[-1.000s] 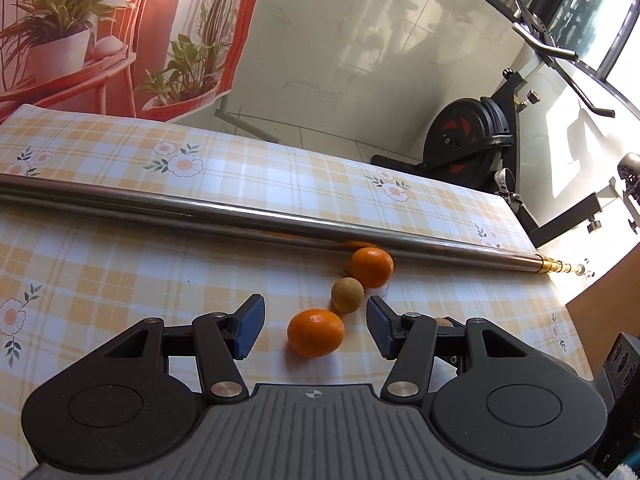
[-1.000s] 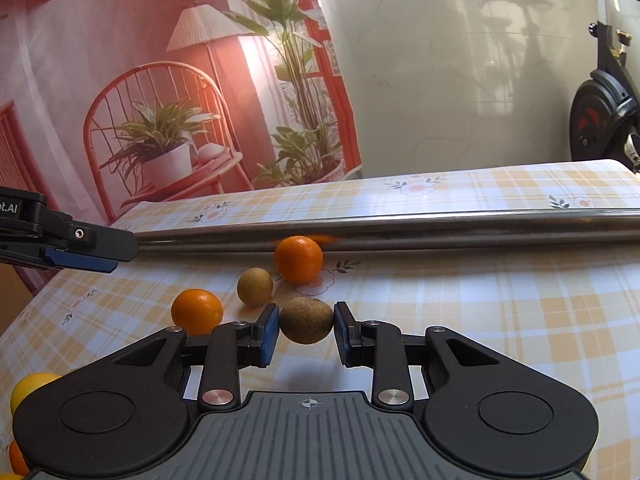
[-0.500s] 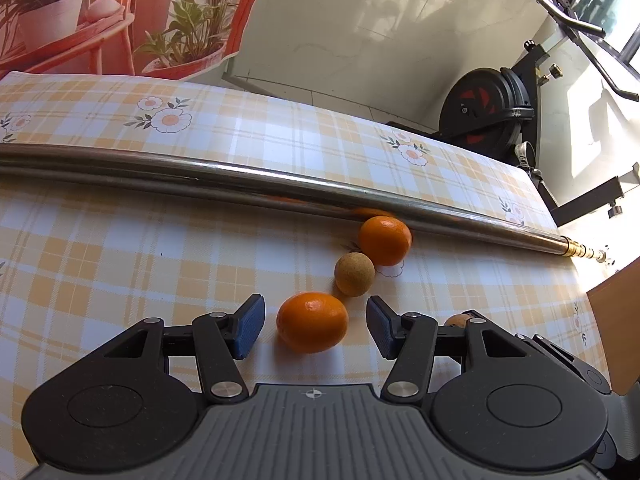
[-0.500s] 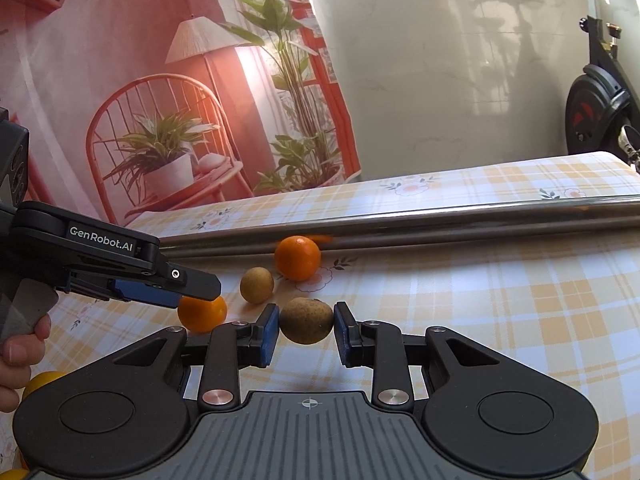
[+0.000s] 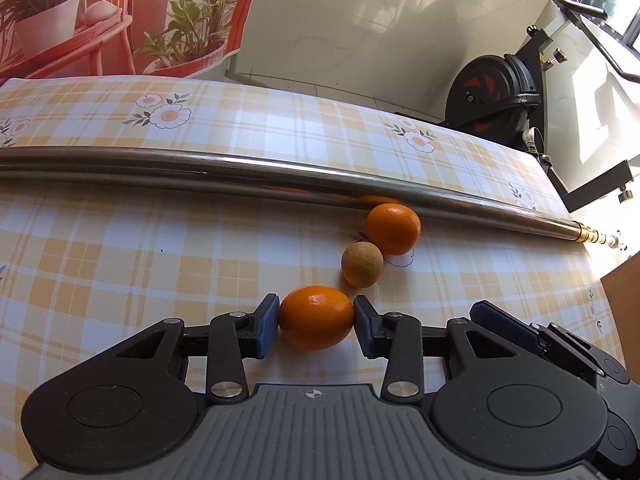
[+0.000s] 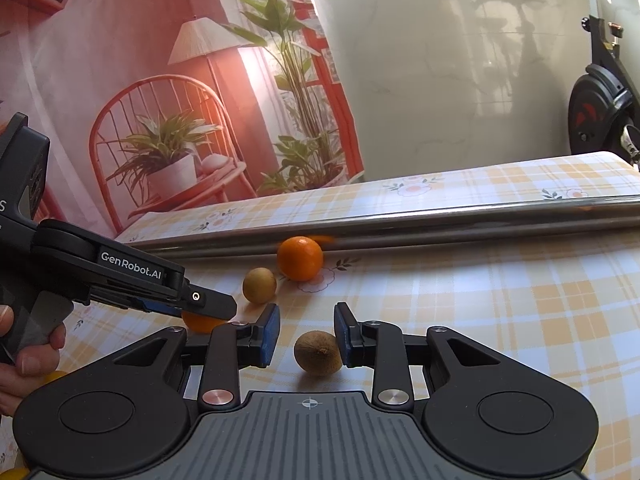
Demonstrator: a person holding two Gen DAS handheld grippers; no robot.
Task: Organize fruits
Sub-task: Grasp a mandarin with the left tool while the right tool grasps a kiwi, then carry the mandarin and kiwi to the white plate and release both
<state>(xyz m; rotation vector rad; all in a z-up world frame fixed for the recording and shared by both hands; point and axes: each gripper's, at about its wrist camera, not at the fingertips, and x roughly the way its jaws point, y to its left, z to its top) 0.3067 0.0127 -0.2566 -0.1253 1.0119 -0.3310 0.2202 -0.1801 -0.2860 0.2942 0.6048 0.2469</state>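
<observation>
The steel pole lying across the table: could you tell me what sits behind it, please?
Behind the steel pole only more flowered tablecloth shows, up to the table's far edge. No fruit is visible there; the strip of cloth directly behind the pole is covered.

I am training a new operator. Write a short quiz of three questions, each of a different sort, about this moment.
1. True or false: the left gripper has its pads against the near orange.
2. Which fruit lies between the right gripper's fingers? A) lemon B) brown fruit C) far orange
3. Fill in: the far orange lies next to the metal ____.

Key
1. True.
2. B: the brown fruit lies on the table near the right pad; the jaws stand apart.
3. pole.
</observation>
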